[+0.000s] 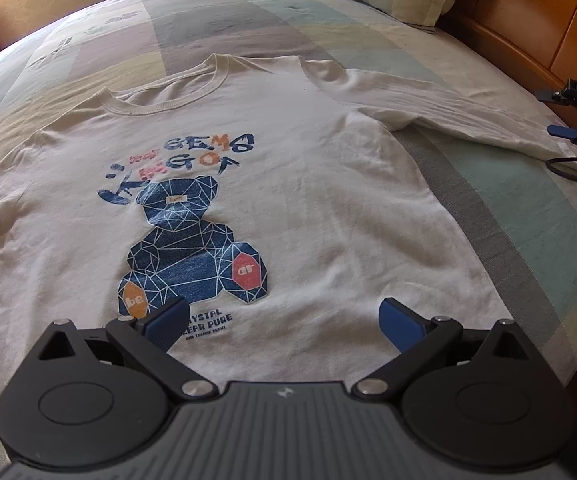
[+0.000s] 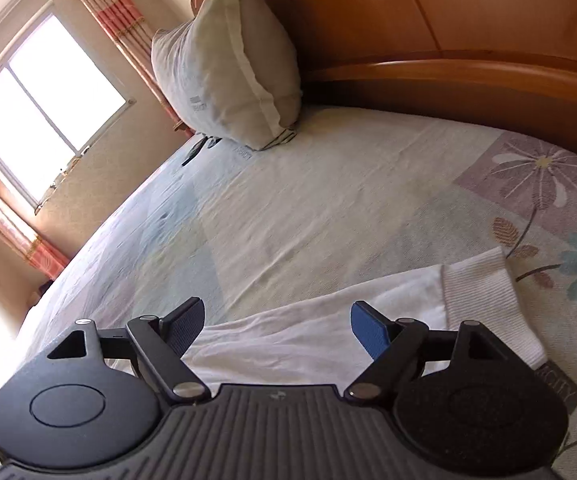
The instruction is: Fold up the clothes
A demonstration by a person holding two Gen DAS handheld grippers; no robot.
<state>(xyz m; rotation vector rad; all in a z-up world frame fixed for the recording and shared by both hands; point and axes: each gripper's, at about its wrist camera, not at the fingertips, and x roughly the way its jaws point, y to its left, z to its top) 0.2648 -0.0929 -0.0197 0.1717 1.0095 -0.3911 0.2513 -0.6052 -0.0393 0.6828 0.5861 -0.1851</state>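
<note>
Here my right claw (image 2: 276, 330) stood spread wide, its blue pads either side of the long white sleeve (image 2: 308, 336) without pressing on it, so I was pinching nothing. My left claw (image 1: 282, 326) was spread just as wide and empty, hanging above the lower front of the cream long-sleeved cotton top with the blue faceted bear print (image 1: 224, 208).

I judged the top light, soft and limp. It would sag and drape from any single hold and crease wherever it bunched, though nothing about it looked fragile or slippery. The ribbed white cuff (image 2: 484, 296) looked thicker and firmer than the rest, so I reckoned it the surest place for my right pads to bite. For the left, the hem edge or a side seam seemed better than the flat middle, where there was no fold to catch.

The top lay face up and mostly flat on the pastel patchwork bedsheet with flower motifs (image 2: 328, 200), neckline away from me and toward the pale pillow (image 2: 224, 68), one sleeve stretched out to the side. Coloured lettering sat above the bear, with orange and red patches on its feet.
</note>
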